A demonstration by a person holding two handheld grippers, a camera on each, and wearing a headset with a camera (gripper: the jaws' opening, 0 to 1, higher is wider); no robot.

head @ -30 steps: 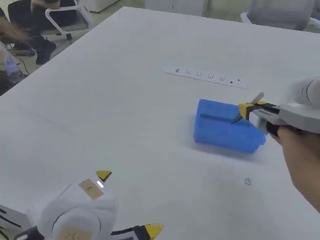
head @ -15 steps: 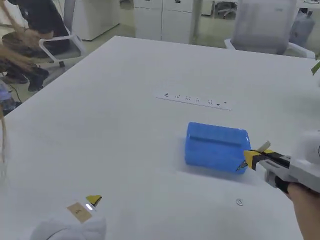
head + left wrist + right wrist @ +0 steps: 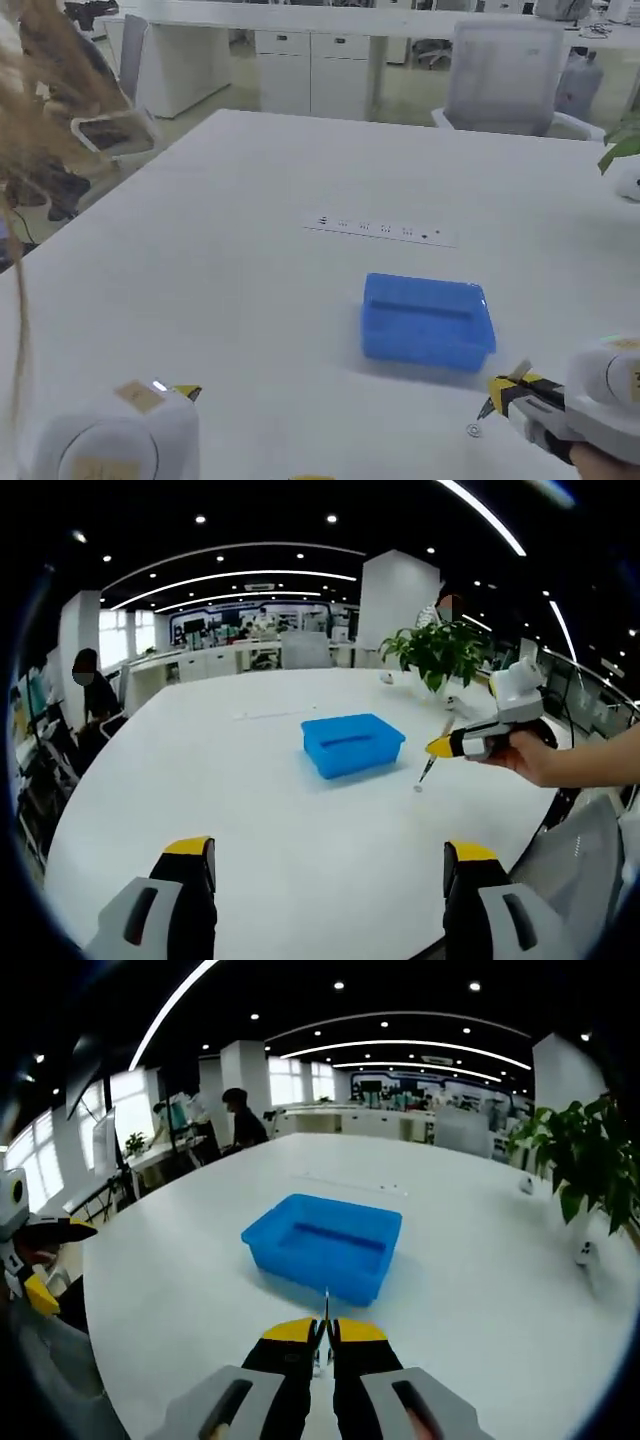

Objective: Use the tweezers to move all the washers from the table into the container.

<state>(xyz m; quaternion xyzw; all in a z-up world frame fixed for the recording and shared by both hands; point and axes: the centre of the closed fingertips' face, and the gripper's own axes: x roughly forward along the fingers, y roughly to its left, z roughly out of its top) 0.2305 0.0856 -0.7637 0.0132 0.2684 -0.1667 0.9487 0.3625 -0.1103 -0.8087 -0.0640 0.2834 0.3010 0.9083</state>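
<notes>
1. the right gripper [image 3: 325,1332] is pinching the tweezers [image 3: 326,1308], its jaws pressing almost together around them.
2. the tweezers' tip is pointing down at the table [image 3: 250,300], right by a small washer [image 3: 473,431] lying just off the tip.
3. the blue container [image 3: 300,1262] is sitting just ahead of that gripper, near the washer but apart from it.
4. the left gripper [image 3: 325,855] is hanging with jaws spread wide, gripping nothing, well apart from the container.
</notes>
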